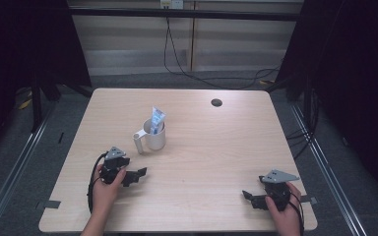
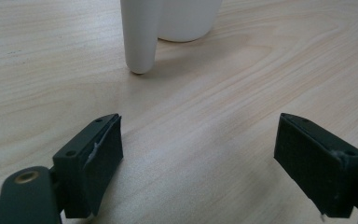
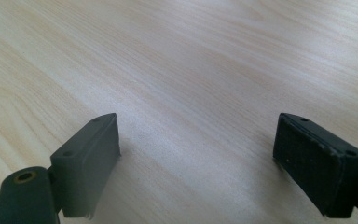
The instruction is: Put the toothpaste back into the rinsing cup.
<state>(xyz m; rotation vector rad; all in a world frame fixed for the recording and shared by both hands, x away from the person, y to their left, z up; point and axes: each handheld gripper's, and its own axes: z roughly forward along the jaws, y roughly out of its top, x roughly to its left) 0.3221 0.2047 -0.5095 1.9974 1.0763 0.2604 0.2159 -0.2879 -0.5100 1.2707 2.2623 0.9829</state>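
Resting low on the tabletop [image 1: 206, 147], my left tongs [image 1: 139, 174] are spread wide, gripping nothing, with the white mug [image 1: 154, 137] holding a blue tube [image 1: 157, 120] near at 1 o'clock. My right tongs [image 1: 248, 196] are likewise released wide over bare wood.

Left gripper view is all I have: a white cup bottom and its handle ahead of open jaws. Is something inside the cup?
Observer: Yes, a blue-and-white tube stands in the white cup, leaning against its rim.
Operator: Where is the other gripper?
Observer: The right gripper rests low near the table's front right corner, far from the cup.
Operator: Is it open?
Observer: Yes, its jaws stand wide apart over bare wood.
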